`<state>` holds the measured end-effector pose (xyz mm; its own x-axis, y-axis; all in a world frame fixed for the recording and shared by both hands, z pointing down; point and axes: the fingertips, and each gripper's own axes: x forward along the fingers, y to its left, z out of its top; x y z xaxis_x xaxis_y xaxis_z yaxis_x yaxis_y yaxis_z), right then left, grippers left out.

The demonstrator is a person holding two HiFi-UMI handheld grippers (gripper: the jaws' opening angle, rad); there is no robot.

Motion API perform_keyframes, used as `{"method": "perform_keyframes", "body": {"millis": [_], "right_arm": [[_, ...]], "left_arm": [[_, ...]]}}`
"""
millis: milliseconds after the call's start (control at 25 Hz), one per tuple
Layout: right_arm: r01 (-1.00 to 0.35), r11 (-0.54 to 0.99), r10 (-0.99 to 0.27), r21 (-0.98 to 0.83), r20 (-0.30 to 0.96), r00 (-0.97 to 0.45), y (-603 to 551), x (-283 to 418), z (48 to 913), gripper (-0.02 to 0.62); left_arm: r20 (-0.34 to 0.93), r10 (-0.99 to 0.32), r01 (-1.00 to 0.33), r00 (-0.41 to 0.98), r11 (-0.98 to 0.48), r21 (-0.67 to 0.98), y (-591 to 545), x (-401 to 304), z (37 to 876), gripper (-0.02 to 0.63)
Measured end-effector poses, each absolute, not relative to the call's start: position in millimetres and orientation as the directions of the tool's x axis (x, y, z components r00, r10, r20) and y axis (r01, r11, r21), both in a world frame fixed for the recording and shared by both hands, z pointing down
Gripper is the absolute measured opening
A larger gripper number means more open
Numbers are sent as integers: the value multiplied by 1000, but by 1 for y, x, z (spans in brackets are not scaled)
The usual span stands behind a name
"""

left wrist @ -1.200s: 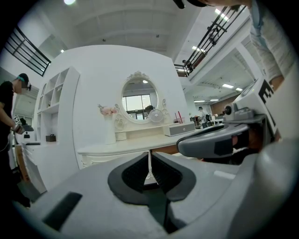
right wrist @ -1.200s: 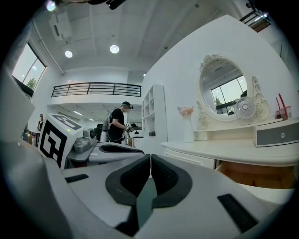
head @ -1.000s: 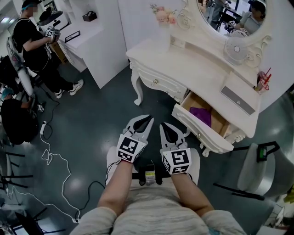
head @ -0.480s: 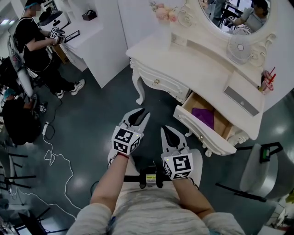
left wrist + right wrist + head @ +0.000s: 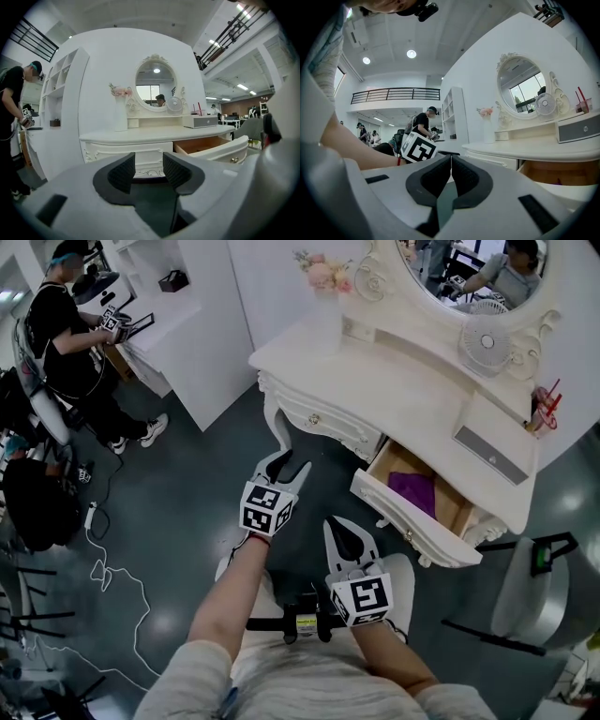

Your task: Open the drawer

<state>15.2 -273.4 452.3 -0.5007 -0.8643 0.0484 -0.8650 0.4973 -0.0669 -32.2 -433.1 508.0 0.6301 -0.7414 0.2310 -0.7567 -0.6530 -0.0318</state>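
The white dressing table (image 5: 394,381) has its right drawer (image 5: 405,521) pulled out, with a purple cloth (image 5: 412,489) inside. The left drawer (image 5: 323,420) is closed and has a small knob. My left gripper (image 5: 287,465) reaches toward that closed drawer, still short of it. Its jaws have just been opening and now stand open with nothing between them. In the left gripper view, my left gripper (image 5: 143,169) faces the closed drawer front (image 5: 126,152), with the pulled-out drawer (image 5: 218,150) to the right. My right gripper (image 5: 340,525) stays near my body, shut and empty; it also appears in the right gripper view (image 5: 451,165).
A person in black (image 5: 56,324) stands at a white shelf unit (image 5: 187,324) at far left. Cables (image 5: 108,568) lie on the dark floor. A grey chair (image 5: 525,592) stands right of the table. On the tabletop are a flower vase (image 5: 323,296), a fan (image 5: 485,341) and a small drawer box (image 5: 492,442).
My left gripper has moved forward toward the table's closed left drawer, and its jaws have gone from nearly shut to open. The right gripper has kept still.
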Motion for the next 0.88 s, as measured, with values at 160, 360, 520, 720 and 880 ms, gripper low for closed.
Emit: {"method": "perform_keyframes", "body": {"millis": [160, 360, 520, 720, 880], "right_arm": [[-864, 501, -862, -58, 52, -504, -273, 13, 452, 11], [-860, 498, -858, -116, 77, -507, -275, 17, 457, 11], [-853, 518, -850, -70, 76, -522, -282, 18, 442, 11], [-861, 508, -859, 6, 72, -506, -318, 30, 436, 11], [-864, 503, -860, 15, 105, -499, -351, 33, 452, 11]], "left_arm": [[243, -739, -755, 629, -655, -36, -456, -29, 512, 179], [254, -735, -753, 629, -657, -36, -479, -26, 519, 179], [252, -732, -751, 633, -660, -29, -493, -25, 521, 179], [264, -730, -752, 631, -659, -24, -507, -26, 528, 179], [291, -719, -745, 631, -666, -34, -518, -23, 537, 179]]}}
